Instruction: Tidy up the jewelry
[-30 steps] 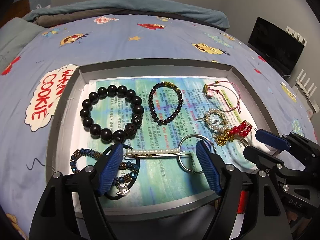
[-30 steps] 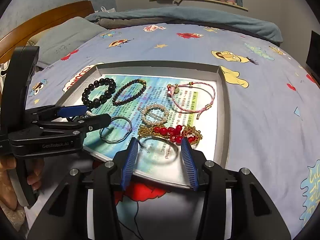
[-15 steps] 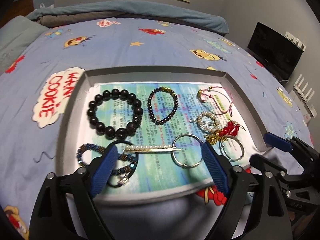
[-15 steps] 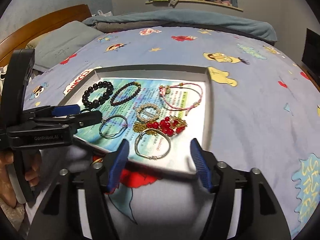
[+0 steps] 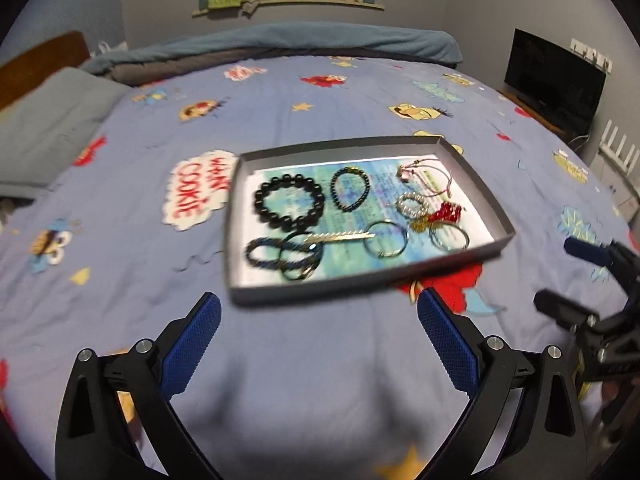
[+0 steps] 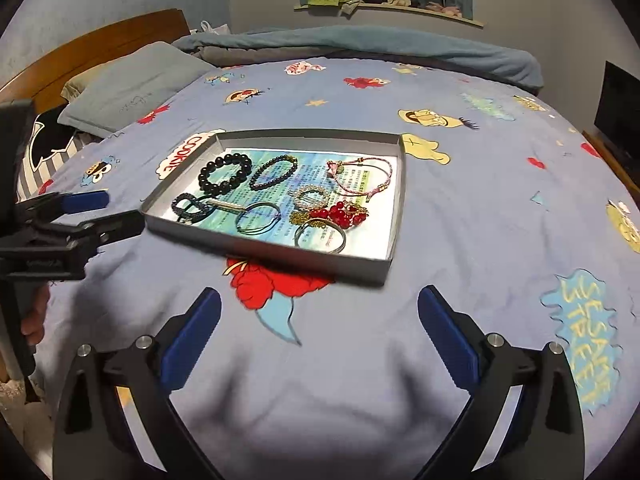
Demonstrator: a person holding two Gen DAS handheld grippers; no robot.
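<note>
Both tongs stand apart and hold nothing. From the left wrist view, the left tongs point(image 5: 318, 332) hover over the bed point(image 5: 120, 240), short of the grey tray point(image 5: 234, 216); inside lie the black bead bracelet point(image 5: 289, 205), a pearl clip point(image 5: 340, 236) and a silver ring point(image 5: 386, 239), close together. A careless grab could hook two pieces at once, since the clip overlaps a dark bracelet point(image 5: 280, 256). From the right wrist view, the right tongs point(image 6: 320, 332) also hang clear of the tray, the pink cord bracelet point(image 6: 362, 178) and red beads point(image 6: 340, 214) at its right. Soft bedding may let it tilt. A pillow point(image 6: 132, 88) and shelf point(image 6: 388, 10) sit behind
</note>
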